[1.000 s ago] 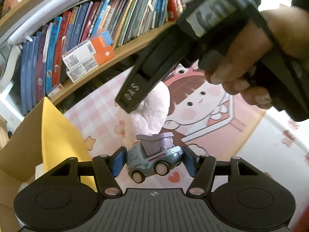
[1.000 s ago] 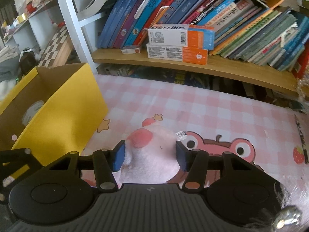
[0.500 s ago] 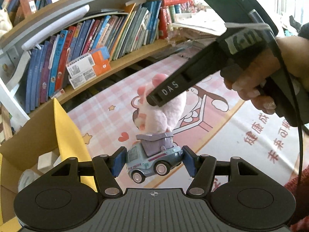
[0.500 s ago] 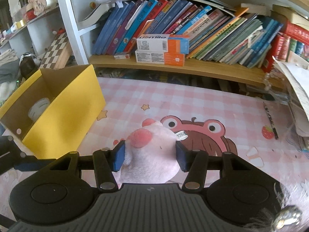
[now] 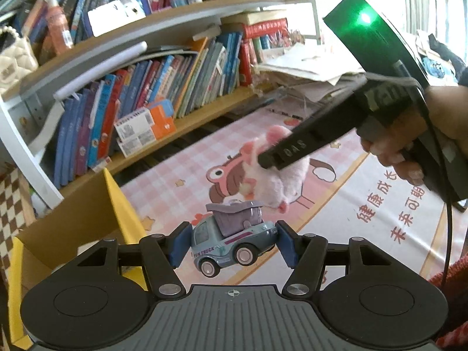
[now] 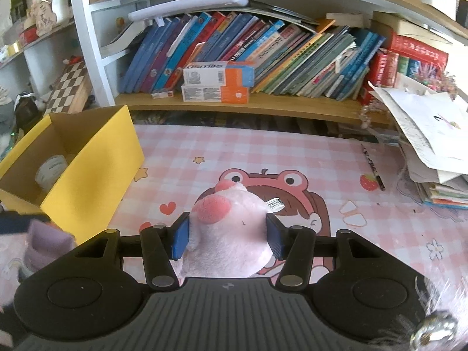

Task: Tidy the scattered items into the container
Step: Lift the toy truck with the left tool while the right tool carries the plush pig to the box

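The left gripper (image 5: 231,244) pinches a small toy truck (image 5: 232,241) above the pink mat (image 6: 307,158). The right gripper (image 6: 227,235) squeezes a pink plush toy (image 6: 231,234), and the yellow box (image 6: 87,172) stands near

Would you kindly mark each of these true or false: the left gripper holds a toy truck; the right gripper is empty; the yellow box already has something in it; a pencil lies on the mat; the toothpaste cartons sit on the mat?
1. The left gripper holds a toy truck. True: its pads clamp the truck, off the mat.
2. The right gripper is empty. False: it is shut on a pink plush toy.
3. The yellow box already has something in it. True: a round white container lies inside.
4. A pencil lies on the mat. True.
5. The toothpaste cartons sit on the mat. False: they are stacked on the bookshelf.
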Motion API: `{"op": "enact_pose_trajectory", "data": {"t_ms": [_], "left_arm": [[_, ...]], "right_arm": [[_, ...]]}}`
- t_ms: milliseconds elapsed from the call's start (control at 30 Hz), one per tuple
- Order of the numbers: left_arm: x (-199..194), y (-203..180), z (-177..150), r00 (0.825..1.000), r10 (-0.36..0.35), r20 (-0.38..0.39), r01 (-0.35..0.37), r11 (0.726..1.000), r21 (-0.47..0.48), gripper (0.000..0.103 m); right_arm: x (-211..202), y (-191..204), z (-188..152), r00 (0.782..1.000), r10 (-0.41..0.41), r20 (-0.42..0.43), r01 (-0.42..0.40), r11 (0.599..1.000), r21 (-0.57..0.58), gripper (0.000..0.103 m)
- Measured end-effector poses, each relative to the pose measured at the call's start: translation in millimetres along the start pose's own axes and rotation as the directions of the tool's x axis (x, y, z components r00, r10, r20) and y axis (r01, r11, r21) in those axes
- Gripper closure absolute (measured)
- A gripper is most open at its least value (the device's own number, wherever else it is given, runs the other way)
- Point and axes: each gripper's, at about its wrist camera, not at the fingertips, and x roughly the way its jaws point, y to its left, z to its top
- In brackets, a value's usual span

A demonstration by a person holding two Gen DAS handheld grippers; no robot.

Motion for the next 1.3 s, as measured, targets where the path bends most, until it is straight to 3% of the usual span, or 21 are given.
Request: {"op": "enact_pose_trajectory", "data": {"t_ms": [433, 700, 1300], "left_arm": [[-35.5, 29.6, -9.5, 0.997, -0.017, 0.07, 0.016, 1.0, 0.02, 0.041], [-58.7, 54.3, -13.0, 0.992, -0.009, 0.127, 0.008, 1.0, 0.008, 0.041], [-95.8, 129.1, -33.7, 0.971, 0.09, 0.22, -0.068, 0.992, -0.108, 0.041]], "right_arm": [[-22.5, 26.5, -11.8, 0.998, -0.058, 0.014, 0.058, 0.998, 0.036, 0.052], [-44.3, 47.6, -6.9, 0.994, -0.088, 0.064, 0.085, 0.995, 0.045, 0.052], [-64.5, 116.4, 31.5, 0.983, -0.076, 0.164, 0.088, 0.994, -0.064, 0.052]]}}
